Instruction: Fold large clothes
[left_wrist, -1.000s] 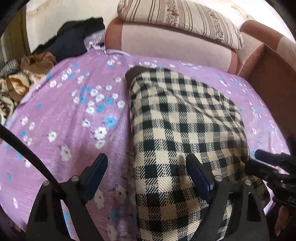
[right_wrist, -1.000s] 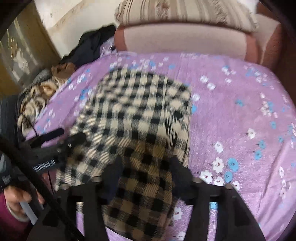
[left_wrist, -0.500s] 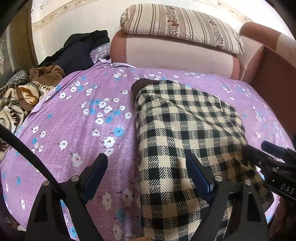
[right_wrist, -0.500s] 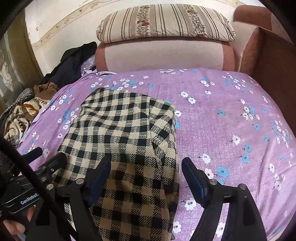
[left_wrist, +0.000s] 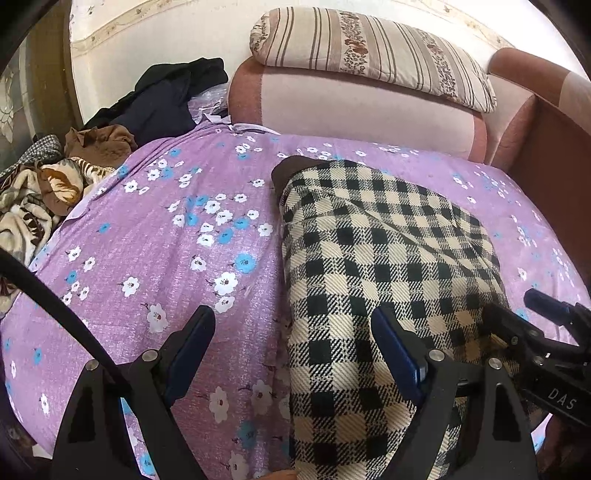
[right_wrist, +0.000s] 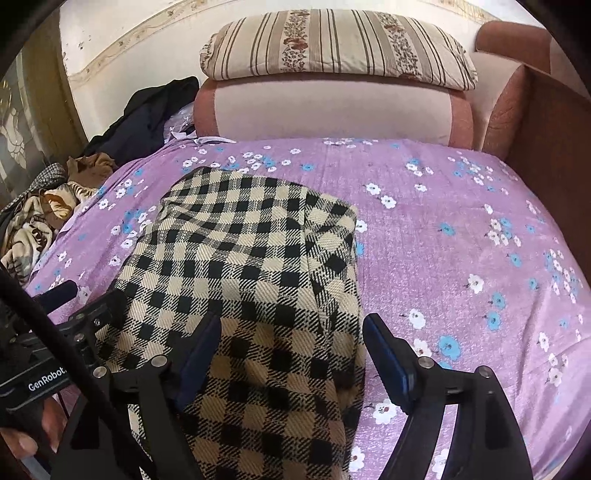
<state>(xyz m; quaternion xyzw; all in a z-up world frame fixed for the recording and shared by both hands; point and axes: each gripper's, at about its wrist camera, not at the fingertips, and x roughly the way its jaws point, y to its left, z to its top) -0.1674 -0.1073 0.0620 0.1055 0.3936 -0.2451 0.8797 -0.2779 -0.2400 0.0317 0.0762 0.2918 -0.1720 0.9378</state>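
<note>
the checked garment (left_wrist: 373, 258) lies on the purple flowered sheet (left_wrist: 177, 258), folded into a long narrow strip that runs from the near edge of the bed toward the pink bolster (left_wrist: 362, 107). a dark lining shows at its far end, on the left corner.

the left gripper (left_wrist: 291, 343) stands wide and holds nothing; the left long edge of the garment passes between its fingers, with no pad pressing on it. the right gripper (right_wrist: 291, 347) is also wide and empty. its jaws have just been opening, and the right edge of the garment lies between them, not pinched.

i judge that the lengthwise fold is done and a cross fold comes next, the near end going toward the bolster.

the risks, as i see them:
- the cloth looks thick and layered, so a pinch may take only the top layer, and the strip would open again when lifted.
- the two grippers are close beside the garment; if one lifts sooner, the fold may go crooked.
- the near end hangs by the bed edge, where a pull could drag the garment off the sheet.
</note>
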